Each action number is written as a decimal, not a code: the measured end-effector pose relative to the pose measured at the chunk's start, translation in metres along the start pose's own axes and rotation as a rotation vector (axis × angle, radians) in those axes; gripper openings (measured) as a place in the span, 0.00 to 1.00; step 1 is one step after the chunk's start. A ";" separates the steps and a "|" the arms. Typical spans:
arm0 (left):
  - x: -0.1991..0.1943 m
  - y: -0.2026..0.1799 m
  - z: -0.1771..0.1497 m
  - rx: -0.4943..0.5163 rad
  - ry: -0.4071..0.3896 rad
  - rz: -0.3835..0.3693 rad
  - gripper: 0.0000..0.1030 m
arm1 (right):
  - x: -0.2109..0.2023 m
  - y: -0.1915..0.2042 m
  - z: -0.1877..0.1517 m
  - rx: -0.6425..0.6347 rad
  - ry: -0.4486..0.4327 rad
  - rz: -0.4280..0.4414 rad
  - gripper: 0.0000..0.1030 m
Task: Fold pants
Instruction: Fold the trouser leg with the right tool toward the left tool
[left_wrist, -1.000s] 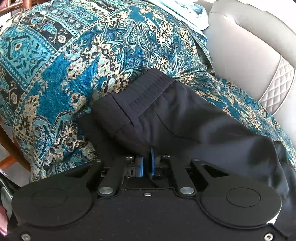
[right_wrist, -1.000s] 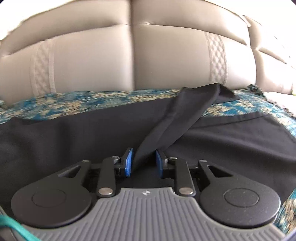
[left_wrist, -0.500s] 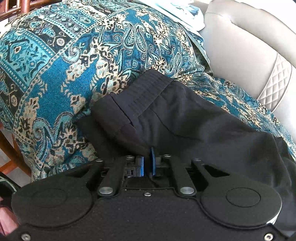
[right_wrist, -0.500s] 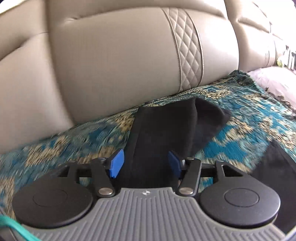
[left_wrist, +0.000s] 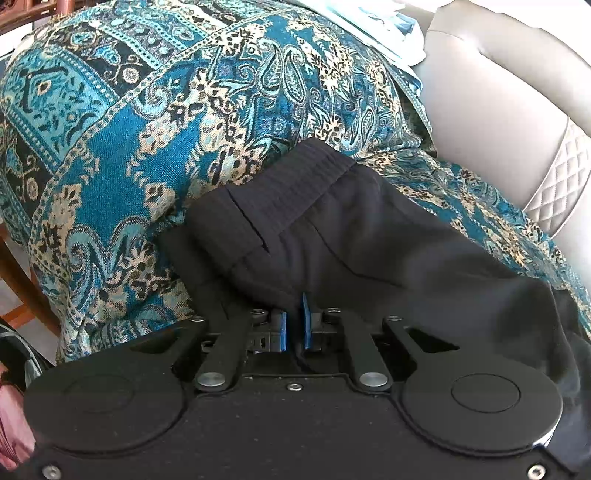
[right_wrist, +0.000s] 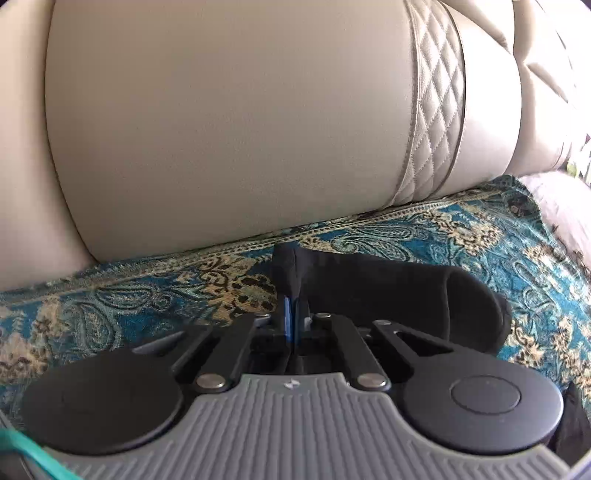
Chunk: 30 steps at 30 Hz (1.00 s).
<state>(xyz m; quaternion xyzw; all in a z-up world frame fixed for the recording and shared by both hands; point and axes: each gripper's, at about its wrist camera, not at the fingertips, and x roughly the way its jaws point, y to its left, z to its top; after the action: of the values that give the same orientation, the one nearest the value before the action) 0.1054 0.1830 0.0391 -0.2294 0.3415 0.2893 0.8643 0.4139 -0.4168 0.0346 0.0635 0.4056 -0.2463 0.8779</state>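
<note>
Black pants (left_wrist: 369, 236) lie on a teal patterned throw, the ribbed waistband (left_wrist: 295, 177) toward the sofa arm. My left gripper (left_wrist: 294, 325) is shut on the pants fabric just below the waistband, blue pads nearly together. In the right wrist view, my right gripper (right_wrist: 291, 317) is shut on a fold of a pant leg end (right_wrist: 388, 288), which curls to the right over the throw near the sofa back. The middle of the pants is hidden from both views.
The teal paisley throw (left_wrist: 147, 129) covers the seat and the sofa arm; it also shows in the right wrist view (right_wrist: 480, 236). The beige leather sofa back (right_wrist: 240, 118) rises close behind. A pale cloth (left_wrist: 369, 26) lies on the arm's top. A wooden chair leg (left_wrist: 26, 288) stands at left.
My right gripper has closed from open onto the pant leg end and moved toward the sofa back. The left gripper has stayed shut on the pants, shifting only slightly.
</note>
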 end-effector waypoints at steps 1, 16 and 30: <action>0.000 0.000 0.000 0.004 -0.002 0.003 0.10 | -0.003 -0.007 0.000 0.020 -0.002 0.024 0.03; 0.012 0.019 0.021 -0.077 0.124 -0.067 0.11 | -0.111 -0.210 -0.089 0.418 -0.166 -0.003 0.02; 0.025 0.017 0.048 0.021 0.277 -0.077 0.11 | -0.135 -0.296 -0.216 0.688 -0.144 -0.036 0.03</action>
<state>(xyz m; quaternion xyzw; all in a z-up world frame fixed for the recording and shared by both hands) 0.1307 0.2322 0.0495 -0.2712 0.4515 0.2177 0.8217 0.0490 -0.5553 0.0180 0.3309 0.2369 -0.3881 0.8269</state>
